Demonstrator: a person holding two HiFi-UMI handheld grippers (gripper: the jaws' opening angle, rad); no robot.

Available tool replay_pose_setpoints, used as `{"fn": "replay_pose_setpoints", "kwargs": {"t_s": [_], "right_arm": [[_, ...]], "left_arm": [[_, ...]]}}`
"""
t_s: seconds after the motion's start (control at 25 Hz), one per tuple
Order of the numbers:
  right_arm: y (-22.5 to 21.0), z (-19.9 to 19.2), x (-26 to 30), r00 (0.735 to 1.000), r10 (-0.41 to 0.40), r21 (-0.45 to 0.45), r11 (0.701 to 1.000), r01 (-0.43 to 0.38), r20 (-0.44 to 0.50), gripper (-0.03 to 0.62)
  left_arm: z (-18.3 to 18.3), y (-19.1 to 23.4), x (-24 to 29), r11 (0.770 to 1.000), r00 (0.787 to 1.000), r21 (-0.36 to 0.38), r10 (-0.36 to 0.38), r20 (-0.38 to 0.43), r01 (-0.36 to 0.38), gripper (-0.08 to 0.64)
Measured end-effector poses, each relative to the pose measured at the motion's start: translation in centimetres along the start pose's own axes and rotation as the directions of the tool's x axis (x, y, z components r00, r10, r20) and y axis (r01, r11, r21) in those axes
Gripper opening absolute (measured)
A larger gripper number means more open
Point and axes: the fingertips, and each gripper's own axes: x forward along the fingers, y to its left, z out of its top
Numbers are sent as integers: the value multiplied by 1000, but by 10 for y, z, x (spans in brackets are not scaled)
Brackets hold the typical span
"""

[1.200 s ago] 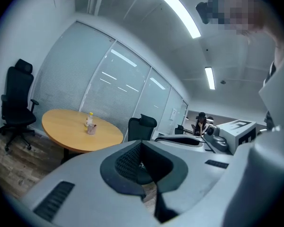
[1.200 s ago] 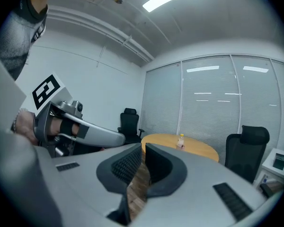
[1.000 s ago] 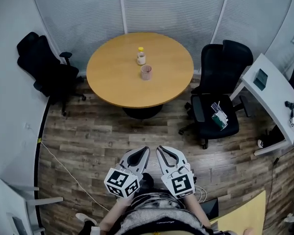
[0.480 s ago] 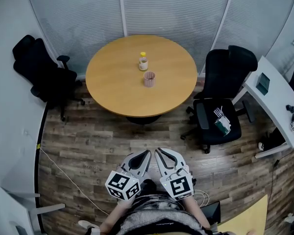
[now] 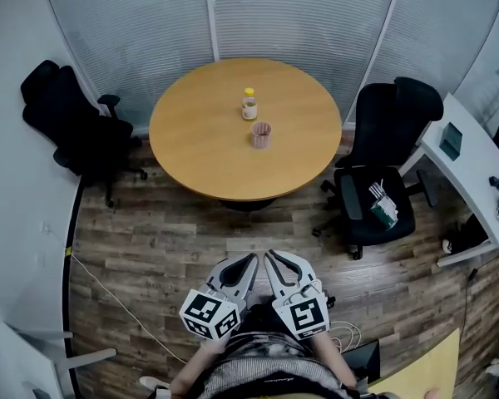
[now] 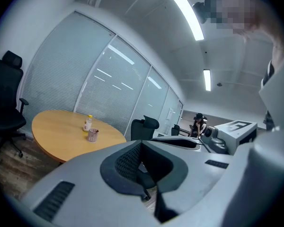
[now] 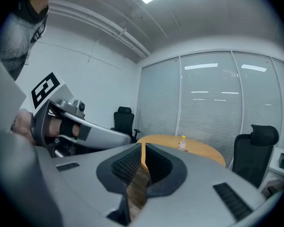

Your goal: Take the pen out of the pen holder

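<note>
Approach step: left gripper (image 5: 244, 263) and right gripper (image 5: 275, 263), jaws together and empty, must next reach the pink pen holder (image 5: 261, 135) on the far round table (image 5: 195, 144).

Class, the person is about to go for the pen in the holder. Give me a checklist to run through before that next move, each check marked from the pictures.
1. Pen holder upright on the round table: ok.
2. Pen showing in the holder: cannot tell, too small.
3. Left gripper empty: ok, jaws together on nothing.
4. Right gripper empty: ok, jaws together on nothing.
5. Holder within reach: not ok, the table lies well ahead across the floor.
6. Bottle clear of the holder's near side: ok, it stands behind it.
</note>
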Motion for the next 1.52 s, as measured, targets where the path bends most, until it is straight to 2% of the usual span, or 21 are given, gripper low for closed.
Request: {"fn": "replay_pose_setpoints", "kwargs": {"t_s": [0.12, 0.36, 0.6, 0.8, 1.0, 1.2, 1.52], "right_arm": [[2, -1, 2, 1000, 8, -14, 1000, -8, -4, 38], [-1, -4, 14, 999, 34, 35, 999, -33, -9, 38], [-25, -3, 45, 997, 72, 4, 997, -72, -24, 38], [-53, 3, 81, 995, 94, -30, 995, -95, -23, 38], [-91, 17, 116, 995, 98, 11, 995, -98, -3, 38], [-126, 25, 144, 993, 116, 2, 993, -116, 6, 38], [-167, 26, 175, 989, 150, -25, 988, -149, 3, 38]], "left_arm": [[-1, 3, -1, 1000, 1000, -8, 4, 0, -4, 5], [-3, 14, 8, 999, 1000, -28, 17, -3, -18, 5], [5, 38, 30, 997, 998, -46, 55, 0, -55, 5], [20, 64, 63, 997, 998, -55, 62, 3, -61, 5], [46, 90, 107, 997, 998, -44, 65, 10, -64, 5], [66, 109, 142, 996, 997, -38, 82, 10, -81, 5], [79, 130, 189, 994, 994, -40, 106, -3, -106, 5]]}}
